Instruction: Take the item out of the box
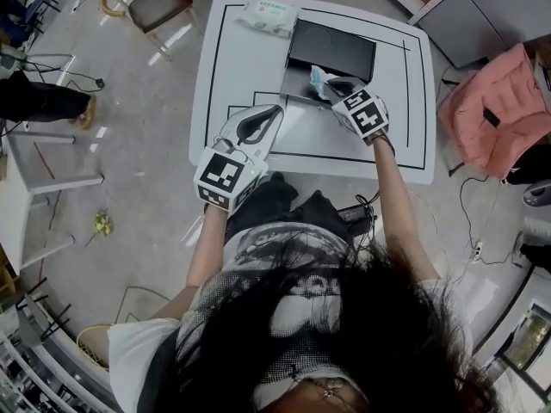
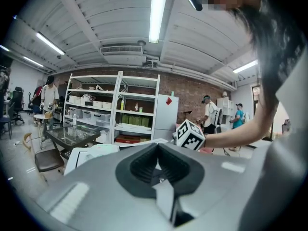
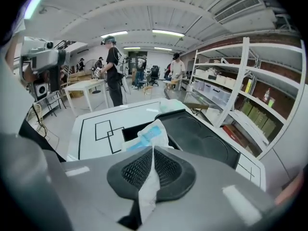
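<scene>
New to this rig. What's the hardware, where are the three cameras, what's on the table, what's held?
No robot here: a person holds a two-jaw tool in each hand. The head view comes from a camera on the person's head, looking down. The other two come from cameras riding on each tool, looking along its jaws; the marker cubes belong to the tools. On the white table lie an open black box and, at the far edge, a soft white pack. The right tool is shut on a white-and-blue packet at the box. The left tool hangs over the near table edge, jaws together, empty.
</scene>
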Available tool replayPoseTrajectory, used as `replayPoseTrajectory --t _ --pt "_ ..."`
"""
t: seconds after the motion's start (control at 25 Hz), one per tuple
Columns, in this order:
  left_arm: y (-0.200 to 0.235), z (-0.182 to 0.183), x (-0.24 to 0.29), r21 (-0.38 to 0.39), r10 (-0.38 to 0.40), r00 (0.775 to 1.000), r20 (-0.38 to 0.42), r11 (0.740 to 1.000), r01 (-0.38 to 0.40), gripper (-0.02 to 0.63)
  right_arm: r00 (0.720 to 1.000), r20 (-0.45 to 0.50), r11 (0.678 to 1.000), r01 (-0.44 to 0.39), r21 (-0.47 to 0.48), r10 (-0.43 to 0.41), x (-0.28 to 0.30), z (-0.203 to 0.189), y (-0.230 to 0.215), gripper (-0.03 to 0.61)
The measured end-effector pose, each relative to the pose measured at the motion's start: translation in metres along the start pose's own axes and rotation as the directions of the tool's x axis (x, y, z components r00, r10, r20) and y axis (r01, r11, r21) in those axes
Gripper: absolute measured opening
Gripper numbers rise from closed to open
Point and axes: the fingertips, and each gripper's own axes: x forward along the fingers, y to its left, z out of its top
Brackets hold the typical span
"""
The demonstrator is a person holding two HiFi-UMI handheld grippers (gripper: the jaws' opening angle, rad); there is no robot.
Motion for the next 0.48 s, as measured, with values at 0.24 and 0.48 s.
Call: replayPoseTrajectory --t 0.24,0.48 --pt "-0.002 -0.006 0.005 -0.015 -0.027 1.000 -0.014 1.000 0.027 0.000 0.996 0.073 0.996 0.037 0.084 -0.043 -0.031 0.003 0.010 0.011" --pt "0.001 -0.016 0.013 -0.033 -0.037 0.999 -0.028 0.999 0.036 0.000 0.989 0.120 0.986 0.063 0.155 -0.082 -0.052 0.003 0.022 0.011"
